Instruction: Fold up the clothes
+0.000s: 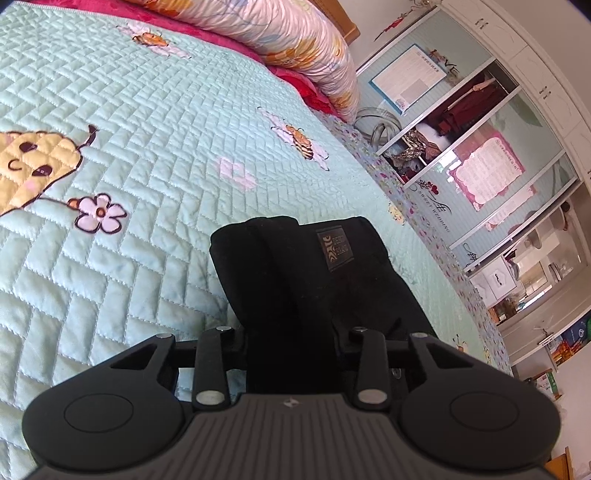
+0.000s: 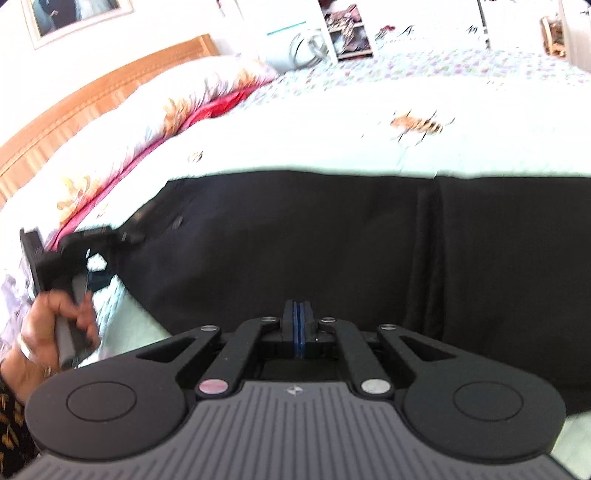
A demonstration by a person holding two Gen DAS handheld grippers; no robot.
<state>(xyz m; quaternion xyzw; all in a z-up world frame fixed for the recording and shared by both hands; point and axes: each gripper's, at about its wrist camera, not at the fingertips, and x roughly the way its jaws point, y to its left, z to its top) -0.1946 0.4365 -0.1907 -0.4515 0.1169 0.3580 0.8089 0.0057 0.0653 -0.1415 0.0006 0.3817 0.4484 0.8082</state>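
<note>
1. Right, the biggest thing out here is the bed, covered by a mint-green quilted bedspread (image 1: pixel 155 110) stitched with bees and flowers, running all the way across both views.
2. Along the head end sits a pale floral duvet (image 1: pixel 288 33) rolled up over a strip of red bedding, with a wooden headboard (image 2: pixel 92 88) behind it in the right wrist view.
3. Beyond the bed's far edge stands a wardrobe (image 1: pixel 480 122) with sliding panels, one gap showing clothes hanging inside.
4. Now the star of the show: the black garment (image 2: pixel 332 251) lies spread wide across the bedspread in the right wrist view; in the left wrist view it reads as a narrow folded bundle with a small dark label near its top.
5. The left gripper (image 1: pixel 291 350) has a thick fold of that black cloth filling the gap between its fingers, pinched on the fabric.
6. The right gripper (image 2: pixel 298 325) hovers over the garment's near edge, blue pads pressed flat together, nothing visible between them.
7. Smallest of all, the person's left hand (image 2: pixel 48 332), a ring on one finger, wraps the handle at the far left.
</note>
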